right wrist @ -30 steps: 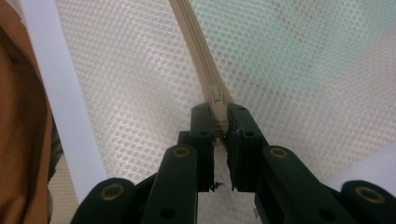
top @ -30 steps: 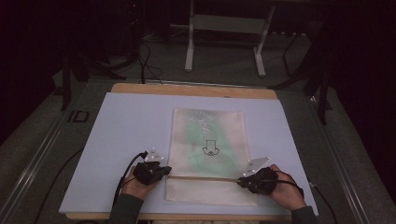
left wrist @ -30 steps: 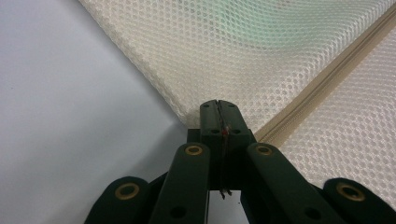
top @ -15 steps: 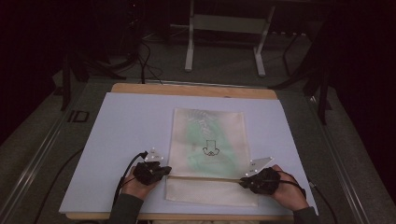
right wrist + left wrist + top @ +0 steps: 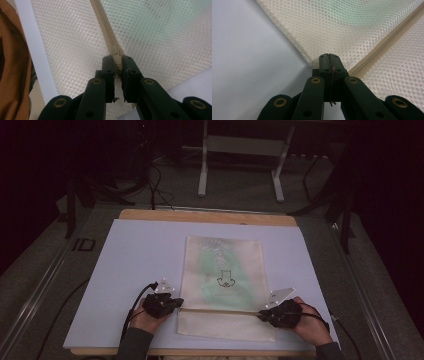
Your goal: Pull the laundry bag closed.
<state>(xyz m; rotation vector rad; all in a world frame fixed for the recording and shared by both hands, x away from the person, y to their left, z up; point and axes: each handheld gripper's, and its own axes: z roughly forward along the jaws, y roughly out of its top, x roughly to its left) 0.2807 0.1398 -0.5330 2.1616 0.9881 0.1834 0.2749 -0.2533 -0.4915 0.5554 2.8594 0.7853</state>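
Note:
A cream mesh bag [image 5: 222, 270] lies flat on the white sheet [image 5: 140, 255], with something green inside and a small black print [image 5: 224, 281] showing through. A beige zipper [image 5: 220, 310] runs across its near part. My left gripper [image 5: 175, 304] is at the zipper's left end, and in the left gripper view the left gripper [image 5: 329, 58] is shut on the bag's edge [image 5: 312, 61] beside the zipper [image 5: 387, 42]. My right gripper [image 5: 262, 316] is at the right end. There the right gripper [image 5: 117, 63] is shut on the zipper slider [image 5: 115, 53].
The white sheet covers a wooden table [image 5: 205, 216] whose brown edge [image 5: 12, 75] shows close by in the right gripper view. Behind the table stand a white metal frame [image 5: 240, 165], dark stands and cables [image 5: 155, 185] on the grey floor.

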